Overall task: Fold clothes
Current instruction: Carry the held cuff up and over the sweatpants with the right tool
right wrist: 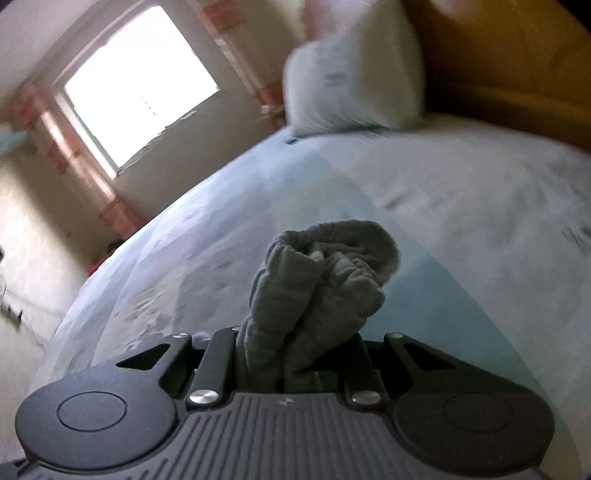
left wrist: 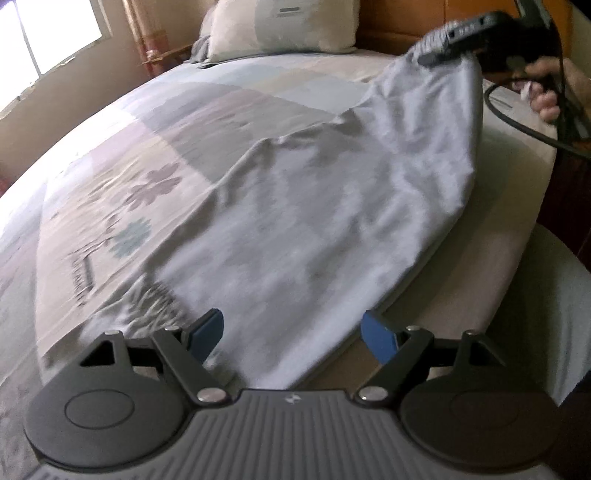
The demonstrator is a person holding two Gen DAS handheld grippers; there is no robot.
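Note:
A pale grey garment [left wrist: 314,206] lies stretched along the bed, its far end lifted off the sheet. In the left wrist view my left gripper [left wrist: 293,336] stands open, its blue pads [left wrist: 376,338] on either side of the garment's near end, not pinching it. The right gripper [left wrist: 454,40] shows at the top right of that view, shut on the garment's ribbed band and held up by a hand [left wrist: 546,96]. In the right wrist view the bunched ribbed band [right wrist: 317,291] sticks up from between the shut fingers of my right gripper [right wrist: 295,354].
The bed [left wrist: 147,155] has a patterned sheet in pale blocks with flower prints. A pillow [left wrist: 280,26] leans against an orange headboard [left wrist: 391,26]. A black cable [left wrist: 517,125] hangs by the bed's right edge. A bright window [right wrist: 136,85] is at the left.

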